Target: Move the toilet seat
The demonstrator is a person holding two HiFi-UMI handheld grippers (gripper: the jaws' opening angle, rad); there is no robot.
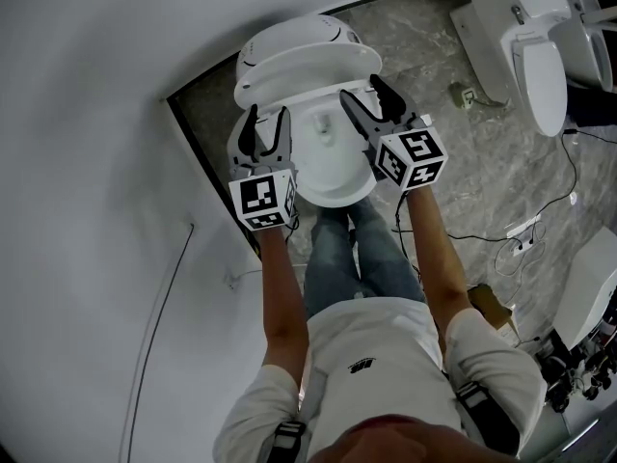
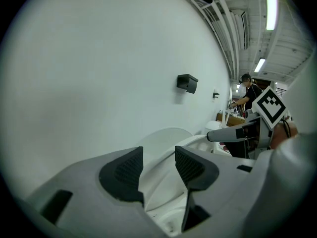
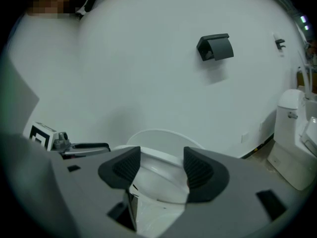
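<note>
1. I have the left gripper [image 1: 269, 116] and the right gripper [image 1: 362, 90] held out on either side of the toilet bowl [image 1: 328, 177], one to each flank. I judge this a bracketing stance, so the toilet seat [image 1: 308, 73] can be taken evenly from both sides.
2. The seat shows as a white band at the back of the bowl, just in front of the domed lid [image 1: 294, 37], which stands against the wall [image 1: 96, 114]. It looks tilted up off the rim. I cannot tell whether it leans on the lid.
3. Left gripper [image 2: 158, 167]: jaws wide, nothing clamped. A white curved edge runs in the gap beyond the pads [image 2: 126, 172], and neither pad presses on it.
4. Right gripper [image 3: 162, 167]: jaws wide as well and holding nothing. The bowl opening and the upright lid are framed between its pads [image 3: 198, 170].
5. Materials: seat, lid and bowl are smooth glossy white with rounded oval outlines, so I judge them slippery to pinch. The pads are dark with a fine ribbed face, made to bite on such surfaces.
6. Surroundings: the wall is matt white and plain, bearing a small black boxy fitting [image 3: 215, 47]. The floor [image 1: 482, 162] is grey veined stone. A second toilet [image 1: 525, 46] stands well apart to the right
</note>
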